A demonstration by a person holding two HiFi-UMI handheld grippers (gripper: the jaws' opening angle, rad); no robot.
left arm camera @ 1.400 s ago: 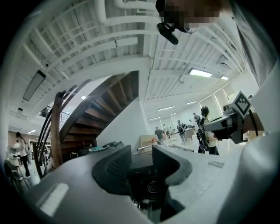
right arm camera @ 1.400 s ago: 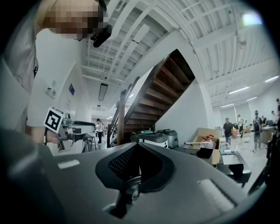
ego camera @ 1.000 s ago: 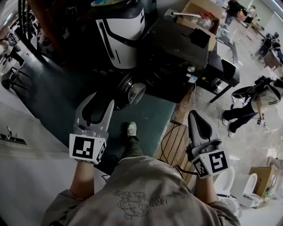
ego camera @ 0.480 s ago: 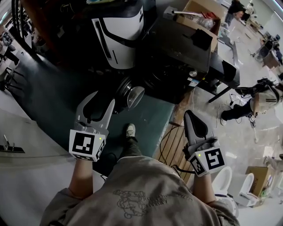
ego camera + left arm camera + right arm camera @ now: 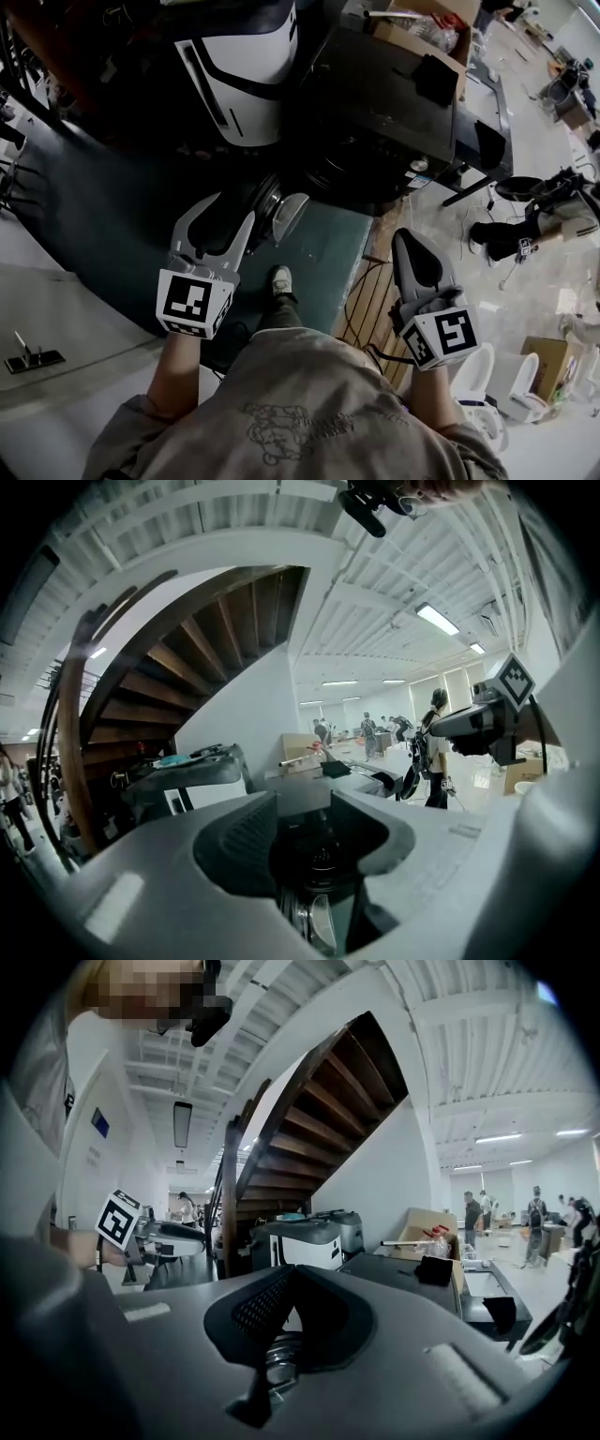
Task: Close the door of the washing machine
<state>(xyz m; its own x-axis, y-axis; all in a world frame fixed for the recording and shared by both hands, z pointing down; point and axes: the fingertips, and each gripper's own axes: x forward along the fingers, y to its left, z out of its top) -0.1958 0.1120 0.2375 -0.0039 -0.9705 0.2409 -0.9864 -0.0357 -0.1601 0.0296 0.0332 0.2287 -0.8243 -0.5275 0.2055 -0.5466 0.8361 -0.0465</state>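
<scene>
Left tongs (image 5: 221, 214): released, jaws wide apart, nothing between them, tips just beside the door (image 5: 287, 214).
Right tongs (image 5: 406, 236): clenched tip to tip, empty, well apart from the door.
Door: round glass, standing open off the washer (image 5: 384, 103) front, low, ahead of your shoe (image 5: 279, 277).
Risk: an open jaw may skid off the curved glass, or a weak push may leave the door unlatched and let it swing back.
Pose: your left forearm reaches forward toward the door; your right is held back at your side.
</scene>
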